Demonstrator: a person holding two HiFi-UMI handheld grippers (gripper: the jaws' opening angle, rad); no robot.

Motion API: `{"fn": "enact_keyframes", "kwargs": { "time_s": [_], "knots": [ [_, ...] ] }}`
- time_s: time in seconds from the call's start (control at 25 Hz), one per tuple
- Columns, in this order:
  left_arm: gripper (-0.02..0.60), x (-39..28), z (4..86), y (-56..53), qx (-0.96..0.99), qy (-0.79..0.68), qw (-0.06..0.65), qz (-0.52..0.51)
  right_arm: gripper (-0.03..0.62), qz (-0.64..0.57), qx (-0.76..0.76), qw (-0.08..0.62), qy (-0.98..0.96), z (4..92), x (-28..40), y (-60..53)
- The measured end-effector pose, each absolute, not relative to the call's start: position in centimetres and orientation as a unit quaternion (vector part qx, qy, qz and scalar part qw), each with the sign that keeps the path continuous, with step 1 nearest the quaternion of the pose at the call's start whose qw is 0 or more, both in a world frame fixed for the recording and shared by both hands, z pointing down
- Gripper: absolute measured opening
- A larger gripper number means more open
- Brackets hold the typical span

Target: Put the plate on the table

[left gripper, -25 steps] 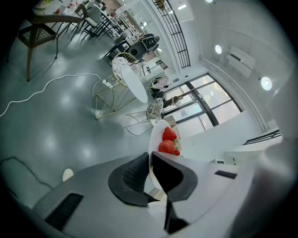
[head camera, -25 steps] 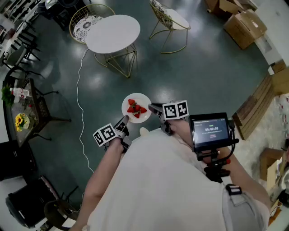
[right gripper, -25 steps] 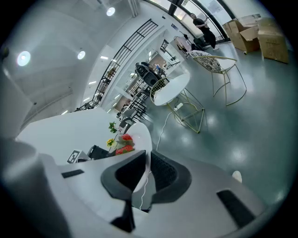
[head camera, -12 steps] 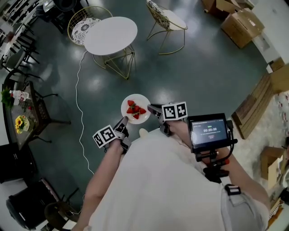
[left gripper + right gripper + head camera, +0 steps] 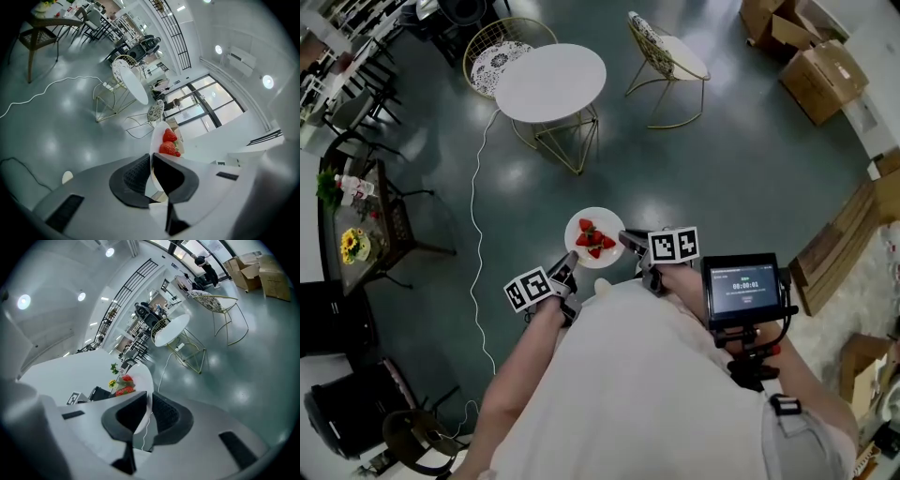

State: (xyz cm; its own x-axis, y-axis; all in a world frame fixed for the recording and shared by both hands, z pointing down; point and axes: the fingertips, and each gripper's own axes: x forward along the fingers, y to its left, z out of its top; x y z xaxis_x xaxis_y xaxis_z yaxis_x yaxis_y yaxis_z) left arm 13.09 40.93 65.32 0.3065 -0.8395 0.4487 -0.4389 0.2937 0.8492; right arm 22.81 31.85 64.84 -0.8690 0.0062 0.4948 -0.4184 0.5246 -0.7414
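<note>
A white plate (image 5: 583,250) with several strawberries (image 5: 594,240) is carried in the air above the floor. My left gripper (image 5: 568,264) is shut on its near-left rim and my right gripper (image 5: 626,241) is shut on its right rim. The left gripper view has the plate (image 5: 156,137) edge-on between the jaws, strawberries (image 5: 169,143) beyond. The right gripper view shows the plate rim (image 5: 146,380) clamped and the strawberries (image 5: 123,386) to the left. The round white table (image 5: 549,82) stands ahead, some way off; it also shows in both gripper views (image 5: 133,85) (image 5: 172,329).
Two gold wire chairs (image 5: 495,52) (image 5: 669,56) flank the round table. A white cable (image 5: 476,230) trails across the dark floor on the left. A dark side table with flowers (image 5: 353,246) stands at left. Cardboard boxes (image 5: 821,67) lie at the back right.
The whole scene has shifted in the head view: the round table now appears lower and further right. The plate stays held between both grippers.
</note>
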Motion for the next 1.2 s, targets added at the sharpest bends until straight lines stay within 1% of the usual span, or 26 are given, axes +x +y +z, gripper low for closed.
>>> {"fn": "enact_keyframes", "kwargs": {
  "time_s": [0.16,0.44,0.68,1.2],
  "knots": [
    [0.017,15.3,64.6,39.8,0.557,-0.572,0.576,-0.177,0.020,0.471,0.103,0.233,-0.844,64.3,24.7,30.5],
    [0.017,16.2,64.5,39.0,0.538,-0.586,0.579,-0.176,0.020,0.487,0.084,0.239,-0.836,64.8,25.4,29.4],
    [0.017,18.5,64.4,33.6,0.518,-0.602,0.584,-0.169,0.020,0.502,0.063,0.244,-0.827,65.1,27.3,23.6],
    [0.017,18.1,64.7,34.1,0.511,-0.624,0.566,-0.170,0.020,0.493,0.038,0.247,-0.833,65.5,26.7,24.0]
  ]
}}
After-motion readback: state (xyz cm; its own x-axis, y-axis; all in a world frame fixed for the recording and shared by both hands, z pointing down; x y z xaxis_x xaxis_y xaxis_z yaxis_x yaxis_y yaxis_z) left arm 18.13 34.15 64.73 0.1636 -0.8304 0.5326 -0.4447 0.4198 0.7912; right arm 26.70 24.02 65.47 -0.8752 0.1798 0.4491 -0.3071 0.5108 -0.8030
